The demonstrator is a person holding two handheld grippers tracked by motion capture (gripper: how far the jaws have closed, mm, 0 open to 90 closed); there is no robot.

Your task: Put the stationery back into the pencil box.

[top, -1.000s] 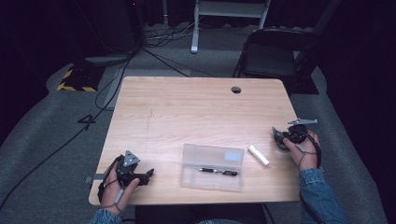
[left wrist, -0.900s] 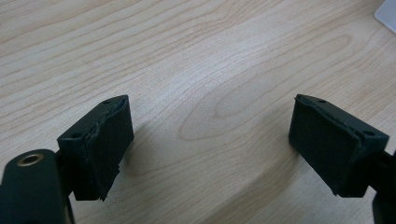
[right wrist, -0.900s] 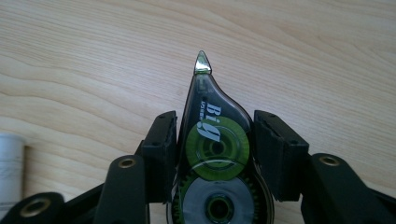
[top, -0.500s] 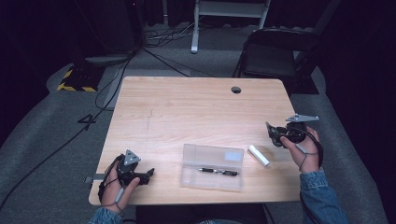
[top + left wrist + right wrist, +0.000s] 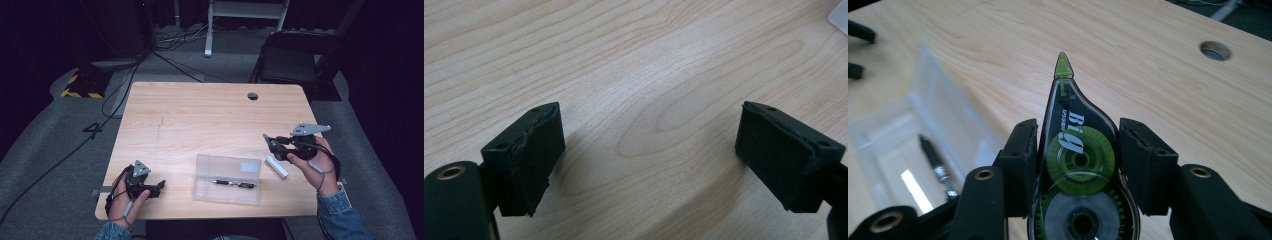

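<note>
My right gripper (image 5: 272, 145) hangs above the table's right side, shut on a green-and-clear correction tape dispenser (image 5: 1075, 145) whose green tip points away from me. Just below it a white stick (image 5: 276, 167) lies on the wood. A clear plastic case (image 5: 227, 178) sits near the front edge with a black pen (image 5: 232, 183) inside; the case (image 5: 903, 125) and pen (image 5: 935, 160) also show at the left of the right gripper view. My left gripper (image 5: 159, 186) rests at the front left, open, with bare wood between its pads (image 5: 536, 150).
The wooden table (image 5: 200, 120) has a round cable hole (image 5: 253, 96) at the back right. A black chair (image 5: 295, 55) stands behind the table. Cables and a yellow-and-black striped block (image 5: 80, 85) lie on the floor at the left.
My right gripper has risen and moved left toward the case with the tape dispenser in it. The left gripper, the case and the white stick have stayed put.
</note>
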